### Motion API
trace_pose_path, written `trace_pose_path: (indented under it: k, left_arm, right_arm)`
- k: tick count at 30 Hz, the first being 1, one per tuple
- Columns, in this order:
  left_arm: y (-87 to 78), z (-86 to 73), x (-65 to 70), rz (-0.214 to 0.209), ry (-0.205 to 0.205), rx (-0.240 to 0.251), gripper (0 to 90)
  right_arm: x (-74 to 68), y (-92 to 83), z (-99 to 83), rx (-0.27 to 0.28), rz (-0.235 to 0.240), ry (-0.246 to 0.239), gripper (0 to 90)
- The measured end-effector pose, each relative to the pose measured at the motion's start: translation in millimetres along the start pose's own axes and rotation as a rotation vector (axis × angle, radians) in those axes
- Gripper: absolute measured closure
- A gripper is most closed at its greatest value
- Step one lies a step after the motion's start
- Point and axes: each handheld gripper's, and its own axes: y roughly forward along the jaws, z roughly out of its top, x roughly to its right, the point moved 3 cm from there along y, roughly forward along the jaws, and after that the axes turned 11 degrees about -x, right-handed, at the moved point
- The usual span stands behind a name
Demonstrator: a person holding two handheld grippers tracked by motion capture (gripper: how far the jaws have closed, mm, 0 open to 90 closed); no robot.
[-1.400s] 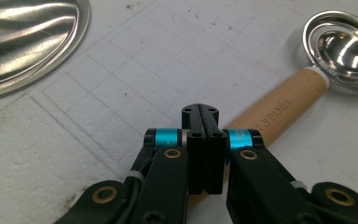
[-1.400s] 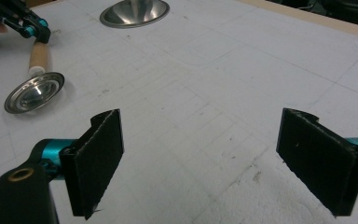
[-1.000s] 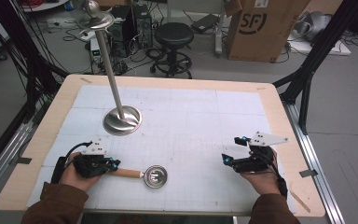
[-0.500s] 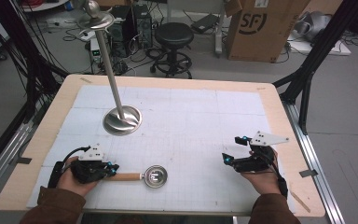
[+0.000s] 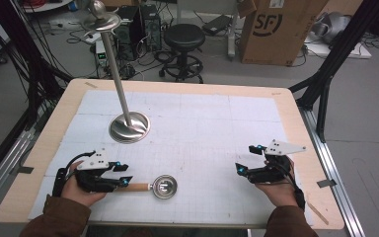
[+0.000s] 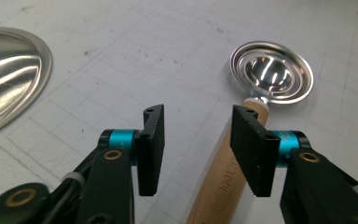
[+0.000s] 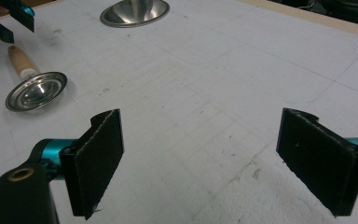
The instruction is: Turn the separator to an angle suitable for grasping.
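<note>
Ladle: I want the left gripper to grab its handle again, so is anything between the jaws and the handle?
Nothing visible. The left gripper, its jaws just opened, straddles the wooden handle of the ladle, which lies flat on the mat.

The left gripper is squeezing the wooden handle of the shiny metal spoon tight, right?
Not quite. In the left gripper view the left gripper has just been opening: the wooden handle of the shiny metal spoon lies between its jaws on the table, with a clear gap, so it isn't squeezed.
</note>
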Motion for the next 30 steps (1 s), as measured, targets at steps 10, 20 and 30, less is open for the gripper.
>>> trace_pose_path:
  k: [10,20,30]
  left_arm:
    - [-20.0,8.7,-8.4,-0.021,-0.024,0.116,36.3]
    - [-34.3,12.2,-15.8,0.000,-0.048,0.168,23.4]
    - [-39.3,13.5,-21.4,0.040,-0.069,0.195,10.5]
  right_arm:
    - [-0.8,2.9,-0.6,-0.005,0.005,0.007,13.5]
    - [-2.0,7.1,-0.8,-0.018,0.009,0.002,13.4]
    - [-1.4,7.4,-3.9,-0.025,0.013,0.008,13.5]
